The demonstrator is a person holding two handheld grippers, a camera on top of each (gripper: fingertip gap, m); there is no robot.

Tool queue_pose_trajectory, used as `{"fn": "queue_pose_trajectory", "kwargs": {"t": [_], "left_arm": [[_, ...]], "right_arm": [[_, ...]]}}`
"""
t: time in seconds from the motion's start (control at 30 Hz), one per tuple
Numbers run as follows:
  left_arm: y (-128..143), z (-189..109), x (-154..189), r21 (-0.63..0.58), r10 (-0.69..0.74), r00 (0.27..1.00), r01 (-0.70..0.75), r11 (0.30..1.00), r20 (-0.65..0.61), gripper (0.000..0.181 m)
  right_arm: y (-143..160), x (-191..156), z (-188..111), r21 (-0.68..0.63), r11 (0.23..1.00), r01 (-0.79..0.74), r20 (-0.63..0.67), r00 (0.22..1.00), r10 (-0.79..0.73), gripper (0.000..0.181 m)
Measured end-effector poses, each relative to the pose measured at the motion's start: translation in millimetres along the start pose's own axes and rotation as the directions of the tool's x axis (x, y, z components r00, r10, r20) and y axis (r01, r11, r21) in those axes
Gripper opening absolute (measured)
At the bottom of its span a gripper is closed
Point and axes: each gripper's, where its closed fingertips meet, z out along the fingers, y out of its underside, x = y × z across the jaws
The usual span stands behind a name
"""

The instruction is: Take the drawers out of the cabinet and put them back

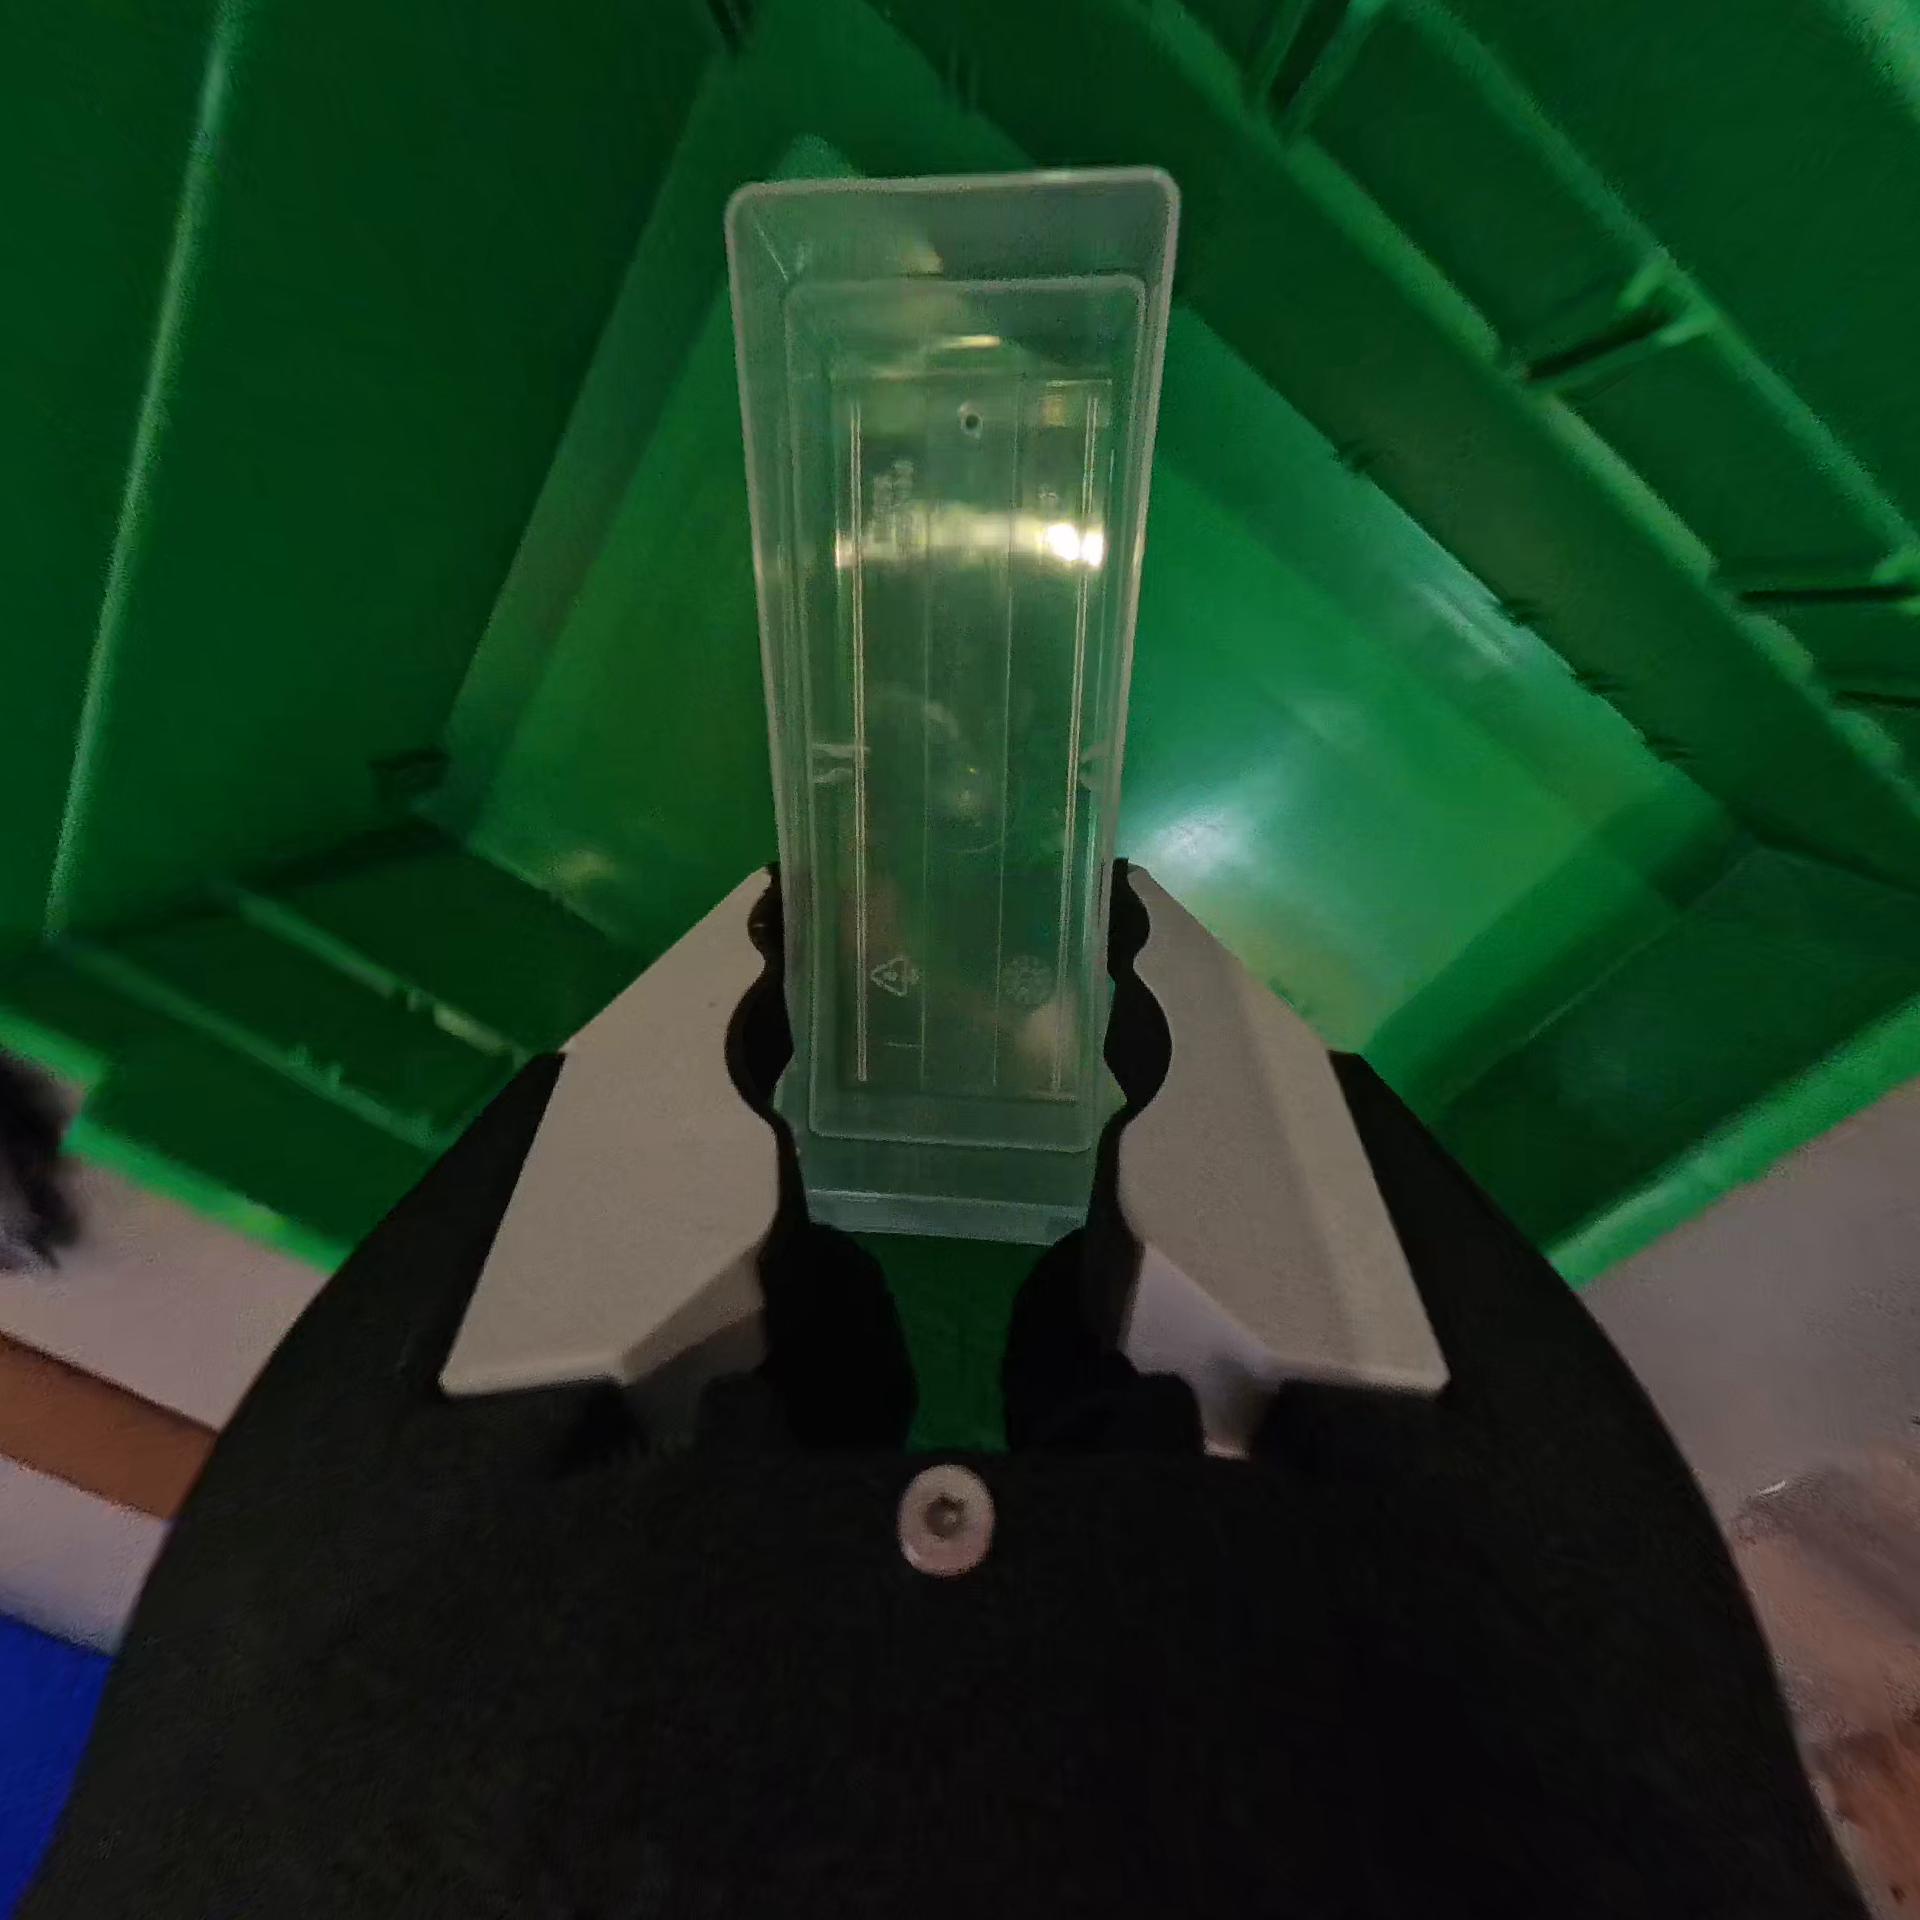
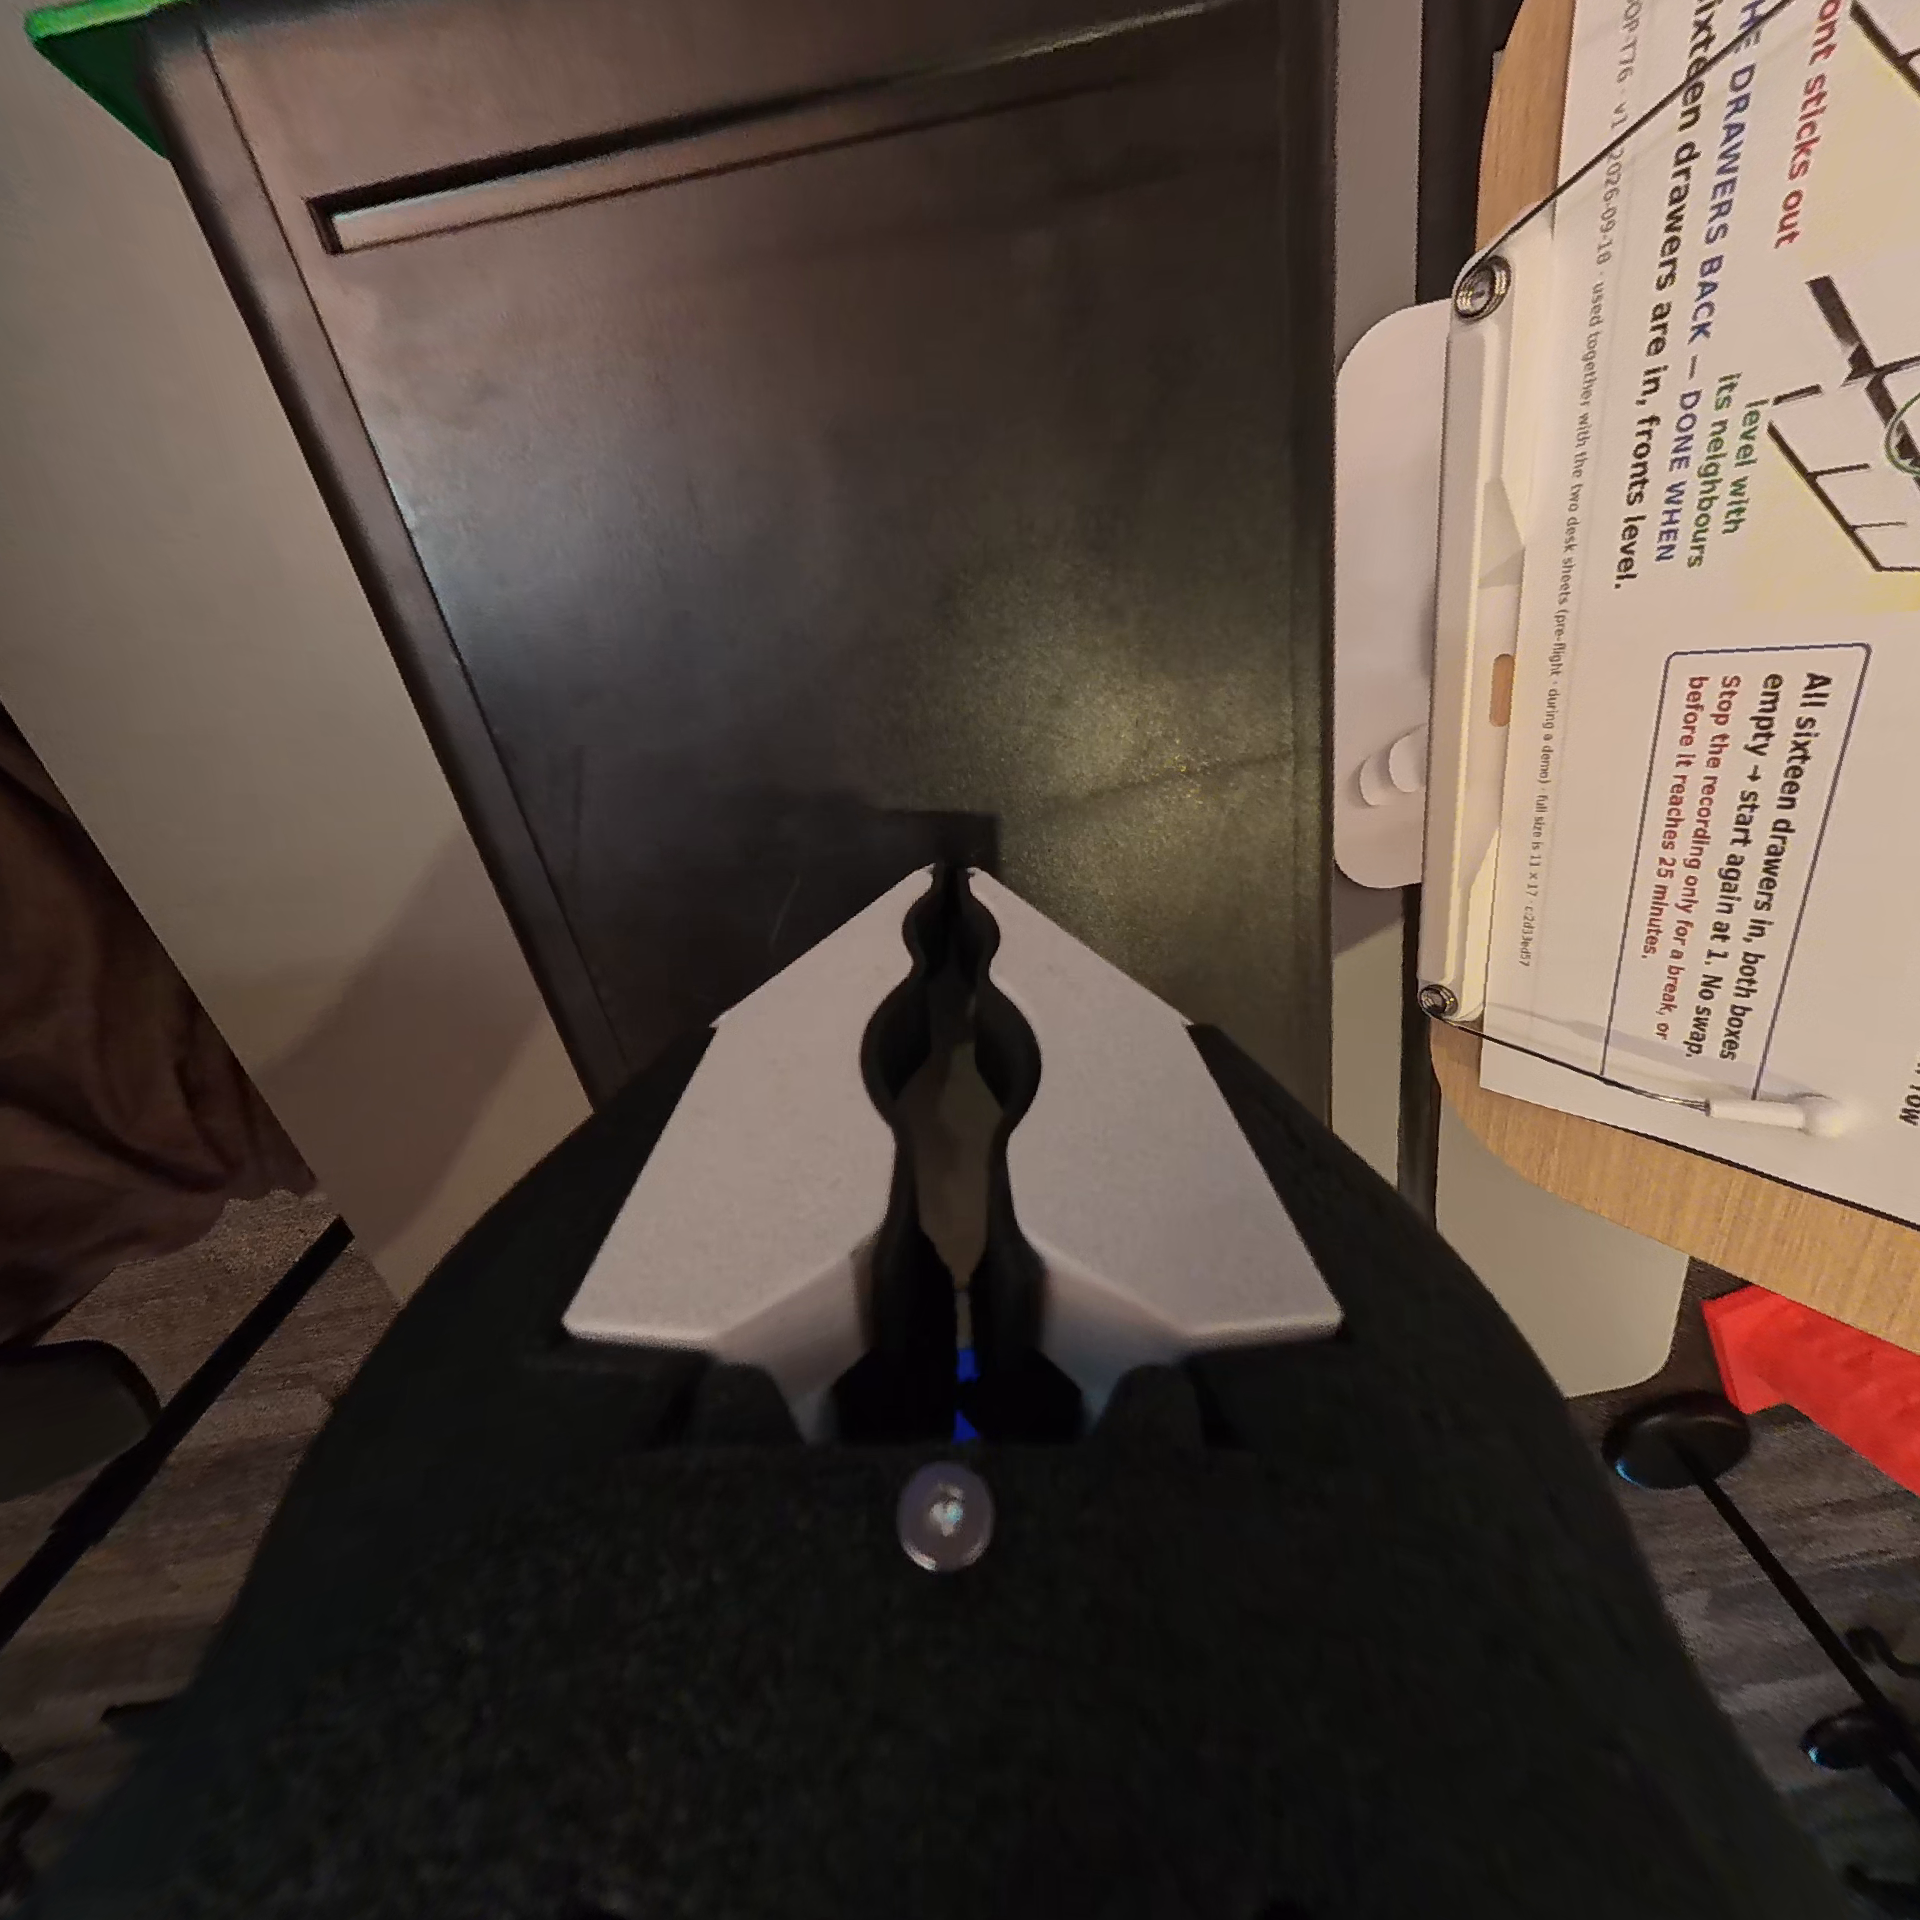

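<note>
The left gripper (image 1: 940, 1049) is clamped across the near end of a clear plastic drawer (image 1: 951, 665), one grey finger (image 1: 665, 1174) on each long side, and the drawer sticks straight out ahead over the open green bin (image 1: 1351, 831) with nothing under its far end. That looks like a drawer either being set down in the bin or lifted from it; I cannot tell which. The main risk is the hold itself: smooth, thin walls are pinched only at one end, so the drawer could pivot or slide out between the pads and fall. Squeezing harder might bow the walls instead. Its far end could also catch the bin's stepped rim on the far right if carried low. The right gripper (image 2: 951, 883) has its jaws drawn together on a small black tab (image 2: 940, 831) at the near edge of the dark cabinet (image 2: 831, 468), with its tips right against the panel. This appears to steady the cabinet. A pull or twist there could tip or drag it, and the thin tab could slip free. The instruction sheet (image 2: 1704, 623) on a wooden board hangs just to the right, close enough to be knocked by a sideways swing.
</note>
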Motion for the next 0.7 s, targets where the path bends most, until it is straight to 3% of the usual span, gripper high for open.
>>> {"fn": "queue_pose_trajectory", "kwargs": {"t": [0.27, 0.43, 0.57, 0.7], "left_arm": [[32, -97, 49, 0.238, -0.259, 0.959, 0.226, 0.945, 0.119, 0.058], [48, -137, 132, 0.330, -0.409, 0.909, 0.365, 0.871, 0.075, 0.059], [29, -132, 227, 0.362, -0.411, 0.911, 0.396, 0.844, -0.040, 0.059], [10, -84, 285, 0.294, -0.444, 0.894, 0.440, 0.848, -0.059, 0.060]], "right_arm": [[0, 0, 0, -0.001, 1.000, 0.012, 0.000, 1.000, -0.012, 0.000], [0, 0, 0, 0.009, 1.000, 0.020, -0.021, 1.000, -0.020, 0.000], [0, 0, 0, 0.025, 1.000, 0.012, -0.023, 1.000, -0.012, 0.000], [0, 0, 0, 0.015, 1.000, 0.020, -0.037, 0.999, -0.019, 0.000]]}}
